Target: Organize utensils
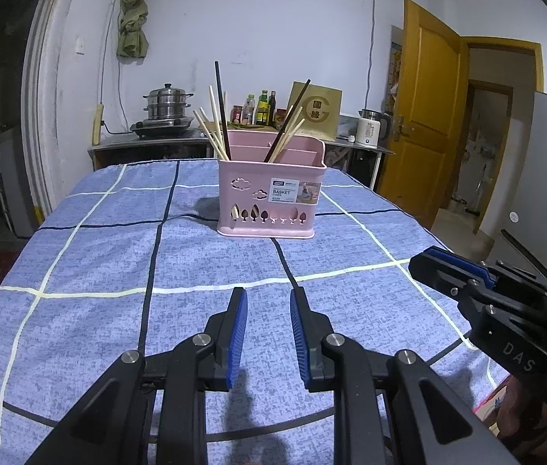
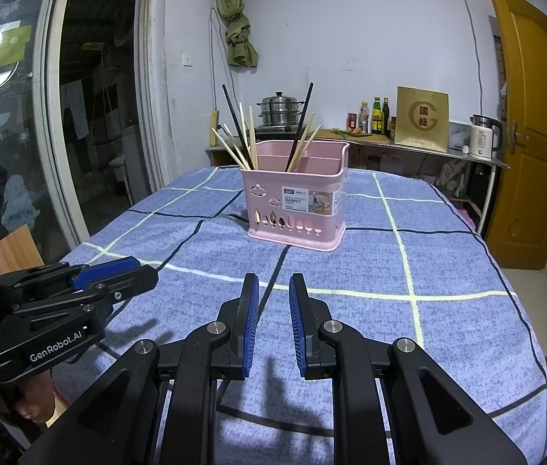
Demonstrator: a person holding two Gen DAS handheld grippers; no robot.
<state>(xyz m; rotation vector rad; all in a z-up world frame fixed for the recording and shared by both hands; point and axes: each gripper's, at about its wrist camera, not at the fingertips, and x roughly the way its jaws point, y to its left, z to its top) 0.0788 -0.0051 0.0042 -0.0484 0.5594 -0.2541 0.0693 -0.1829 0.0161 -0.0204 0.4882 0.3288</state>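
Observation:
A pink plastic basket (image 1: 269, 197) stands upright on the blue checked tablecloth (image 1: 99, 302), toward the far middle; it also shows in the right wrist view (image 2: 296, 209). Several chopsticks (image 1: 215, 128), pale wooden and dark, stand in its compartments, leaning outward (image 2: 240, 131). My left gripper (image 1: 269, 298) is open and empty, low over the cloth, well short of the basket. My right gripper (image 2: 273, 285) is open and empty, also short of the basket. Each gripper shows at the edge of the other's view, the right one (image 1: 436, 259) and the left one (image 2: 134, 267).
A counter along the back wall holds a steel steamer pot (image 1: 167, 106), bottles (image 1: 262, 108), a gold box (image 1: 316, 110) and a white kettle (image 1: 370, 128). An open yellow door (image 1: 420, 108) is at the right. A glass sliding door (image 2: 21, 135) is at the left.

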